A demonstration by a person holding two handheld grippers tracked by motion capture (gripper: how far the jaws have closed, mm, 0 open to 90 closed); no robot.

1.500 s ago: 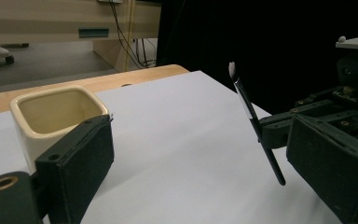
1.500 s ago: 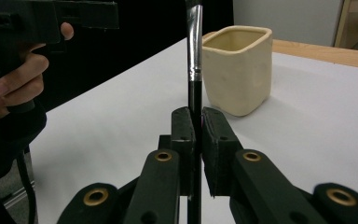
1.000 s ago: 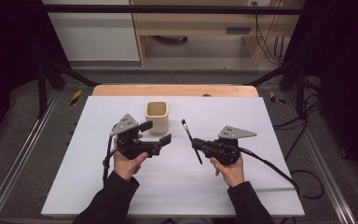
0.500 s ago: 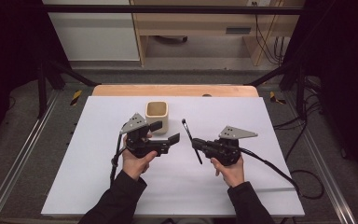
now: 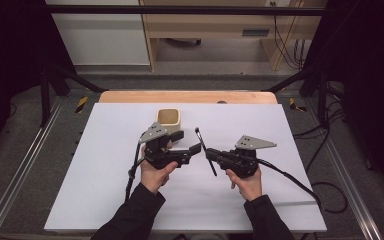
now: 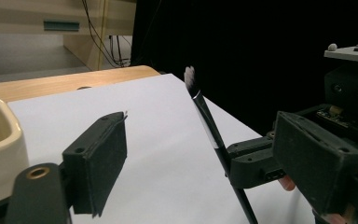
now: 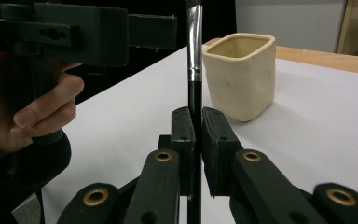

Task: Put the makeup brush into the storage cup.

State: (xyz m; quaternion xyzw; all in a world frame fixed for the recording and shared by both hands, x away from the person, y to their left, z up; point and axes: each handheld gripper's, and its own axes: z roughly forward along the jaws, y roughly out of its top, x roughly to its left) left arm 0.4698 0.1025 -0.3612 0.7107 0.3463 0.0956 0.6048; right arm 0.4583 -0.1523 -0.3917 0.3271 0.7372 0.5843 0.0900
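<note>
Brush clamped in right gripper; its tip cut off above.

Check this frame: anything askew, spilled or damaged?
Nothing stands out. The cream cup stands upright on the white sheet, no spill. The right tool is clamped on the brush, which leans bristle-up. The left tool, jaws just closing, has nothing between them.

A slim black brush with a silver ferrule stands clamped, beside a cream cup.
</note>
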